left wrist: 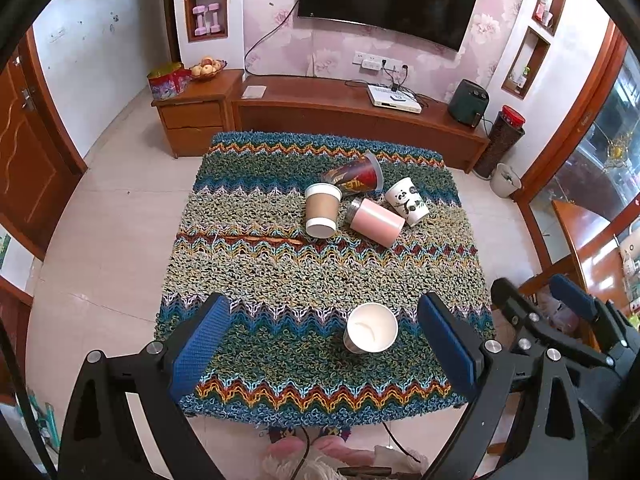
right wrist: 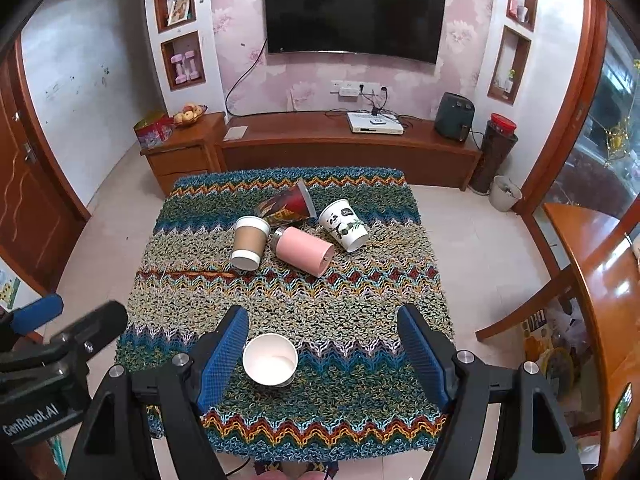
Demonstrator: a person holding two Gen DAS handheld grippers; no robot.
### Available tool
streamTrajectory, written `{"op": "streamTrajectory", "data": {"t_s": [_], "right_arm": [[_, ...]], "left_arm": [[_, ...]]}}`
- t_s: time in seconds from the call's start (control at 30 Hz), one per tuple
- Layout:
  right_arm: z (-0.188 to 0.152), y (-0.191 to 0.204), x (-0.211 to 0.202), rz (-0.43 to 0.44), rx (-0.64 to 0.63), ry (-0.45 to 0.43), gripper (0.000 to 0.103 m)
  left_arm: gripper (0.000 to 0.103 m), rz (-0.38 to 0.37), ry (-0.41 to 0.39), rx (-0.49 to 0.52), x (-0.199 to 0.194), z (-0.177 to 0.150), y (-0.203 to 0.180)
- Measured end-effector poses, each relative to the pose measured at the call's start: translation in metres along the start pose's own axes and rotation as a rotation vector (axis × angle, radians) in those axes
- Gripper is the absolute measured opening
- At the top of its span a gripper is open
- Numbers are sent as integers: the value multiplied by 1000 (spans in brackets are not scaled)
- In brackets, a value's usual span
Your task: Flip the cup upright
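Observation:
A white paper cup (left wrist: 371, 328) stands upright, mouth up, near the front of the knitted table cover (left wrist: 280, 272); it also shows in the right wrist view (right wrist: 270, 359). Further back several cups lie on their sides: a brown cup with white lid (left wrist: 321, 210) (right wrist: 249, 243), a pink tumbler (left wrist: 376, 222) (right wrist: 304, 250), a panda cup (left wrist: 407, 201) (right wrist: 344, 225) and a red cup (left wrist: 356, 176) (right wrist: 287, 204). My left gripper (left wrist: 324, 344) is open and empty above the front edge. My right gripper (right wrist: 324, 352) is open and empty, its left pad beside the white cup.
The table is low, with tiled floor around it. A wooden TV cabinet (left wrist: 360, 116) and a small drawer unit (left wrist: 196, 116) stand behind it. A wooden table (right wrist: 600, 272) and chair stand to the right. A white bin (right wrist: 505, 193) sits at the back right.

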State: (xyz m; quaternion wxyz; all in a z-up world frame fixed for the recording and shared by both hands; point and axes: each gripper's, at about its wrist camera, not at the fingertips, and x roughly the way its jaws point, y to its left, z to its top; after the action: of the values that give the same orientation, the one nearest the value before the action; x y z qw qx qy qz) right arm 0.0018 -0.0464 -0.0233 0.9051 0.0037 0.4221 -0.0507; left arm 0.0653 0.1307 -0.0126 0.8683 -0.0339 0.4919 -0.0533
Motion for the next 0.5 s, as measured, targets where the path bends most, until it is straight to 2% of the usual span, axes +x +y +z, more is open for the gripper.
{"op": "streamTrajectory", "data": {"t_s": [0.5], "right_arm": [[4, 2, -8, -14, -4, -45, 77]], "left_arm": [[96, 23, -2, 19, -1, 1, -2]]}}
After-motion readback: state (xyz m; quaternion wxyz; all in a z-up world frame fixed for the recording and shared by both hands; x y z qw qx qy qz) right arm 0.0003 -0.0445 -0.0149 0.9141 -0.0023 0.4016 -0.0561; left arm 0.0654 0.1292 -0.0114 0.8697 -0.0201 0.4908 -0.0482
